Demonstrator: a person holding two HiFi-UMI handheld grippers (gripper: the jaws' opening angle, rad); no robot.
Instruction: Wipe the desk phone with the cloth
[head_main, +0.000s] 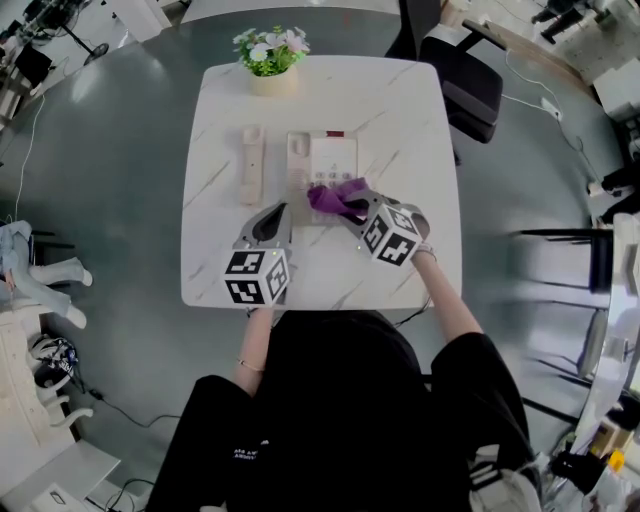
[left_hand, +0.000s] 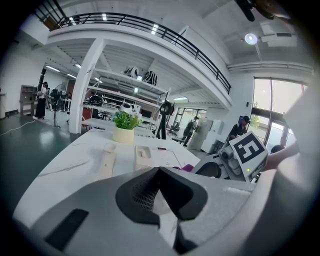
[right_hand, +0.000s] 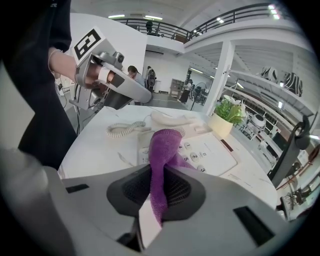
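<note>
The beige desk phone (head_main: 322, 160) lies on the white table (head_main: 400, 110), with its handset (head_main: 252, 163) off the cradle to its left. A purple cloth (head_main: 336, 198) rests on the phone's near edge, and my right gripper (head_main: 353, 210) is shut on it. The right gripper view shows the cloth (right_hand: 162, 160) pinched between the jaws above the keypad (right_hand: 200, 152). My left gripper (head_main: 279, 214) hovers just left of the phone's front corner, jaws together and empty. It also shows in the right gripper view (right_hand: 145, 96).
A potted plant (head_main: 271, 58) stands at the table's far edge behind the phone. The coiled cord (right_hand: 123, 130) lies near the handset (right_hand: 170, 118). A black office chair (head_main: 462, 75) sits at the table's far right corner.
</note>
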